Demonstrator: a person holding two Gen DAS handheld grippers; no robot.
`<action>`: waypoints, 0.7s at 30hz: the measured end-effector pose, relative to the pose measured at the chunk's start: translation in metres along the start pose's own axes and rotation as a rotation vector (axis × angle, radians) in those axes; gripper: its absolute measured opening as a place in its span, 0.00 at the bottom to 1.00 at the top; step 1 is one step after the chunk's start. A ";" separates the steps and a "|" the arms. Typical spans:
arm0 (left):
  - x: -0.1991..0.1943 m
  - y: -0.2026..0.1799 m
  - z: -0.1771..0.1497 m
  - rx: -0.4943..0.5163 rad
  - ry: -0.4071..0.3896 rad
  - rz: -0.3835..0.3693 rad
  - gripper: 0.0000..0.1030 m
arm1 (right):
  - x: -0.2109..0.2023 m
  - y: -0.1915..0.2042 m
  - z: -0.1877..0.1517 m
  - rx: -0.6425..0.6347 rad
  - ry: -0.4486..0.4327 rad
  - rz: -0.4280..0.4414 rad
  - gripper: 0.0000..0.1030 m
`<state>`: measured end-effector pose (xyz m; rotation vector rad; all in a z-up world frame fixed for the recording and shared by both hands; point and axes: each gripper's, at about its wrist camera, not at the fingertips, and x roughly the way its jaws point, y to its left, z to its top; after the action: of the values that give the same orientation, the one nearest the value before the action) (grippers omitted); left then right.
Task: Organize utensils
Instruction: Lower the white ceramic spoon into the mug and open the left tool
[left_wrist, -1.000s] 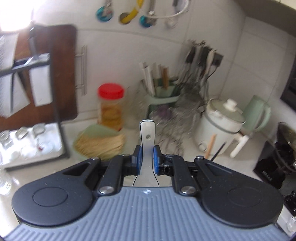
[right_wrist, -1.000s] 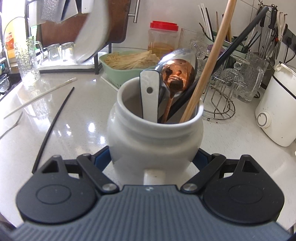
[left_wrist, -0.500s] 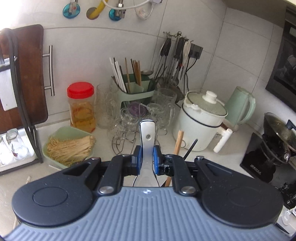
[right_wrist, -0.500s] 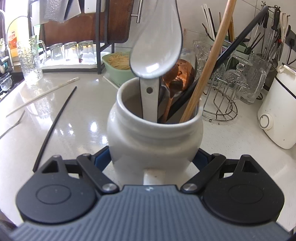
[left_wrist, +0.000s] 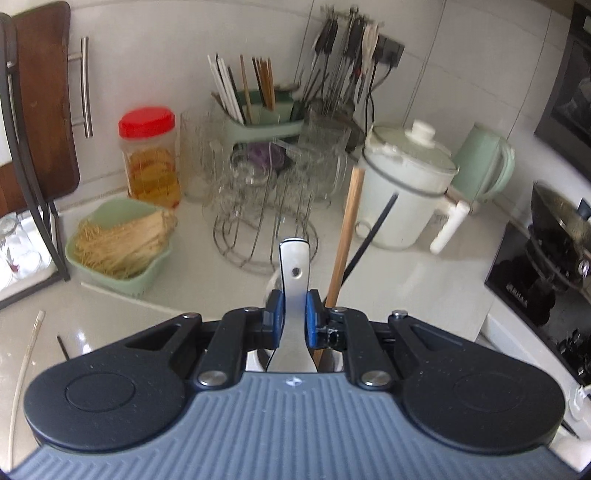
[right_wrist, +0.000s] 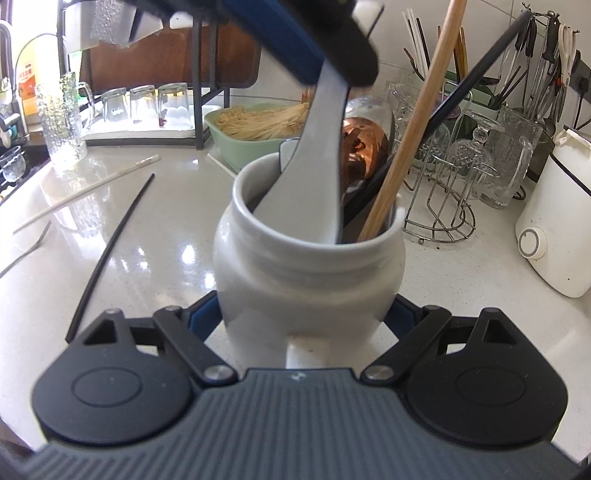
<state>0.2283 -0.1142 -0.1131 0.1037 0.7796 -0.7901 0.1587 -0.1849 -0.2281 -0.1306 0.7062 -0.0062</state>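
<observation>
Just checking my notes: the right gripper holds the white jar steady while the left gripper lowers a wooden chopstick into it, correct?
Not quite. The left gripper is lowering a white spoon, not a wooden chopstick; the right wrist view shows its bowl entering the white jar. The wooden stick already stands in the jar. The right gripper does hold the jar.

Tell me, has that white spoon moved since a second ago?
Yes. The white spoon, held by the left gripper, came down into the jar.
</observation>
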 end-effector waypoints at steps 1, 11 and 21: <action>0.002 0.000 -0.001 0.001 0.017 0.002 0.15 | 0.000 0.000 0.000 0.000 -0.001 0.000 0.90; 0.012 0.001 -0.012 0.020 0.112 0.022 0.15 | 0.002 0.001 0.001 -0.005 -0.003 0.003 0.90; 0.010 0.004 -0.012 0.018 0.135 0.021 0.23 | 0.002 0.001 0.001 -0.005 -0.004 0.005 0.90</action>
<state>0.2285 -0.1135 -0.1293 0.1829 0.8979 -0.7766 0.1608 -0.1838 -0.2290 -0.1340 0.7024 0.0004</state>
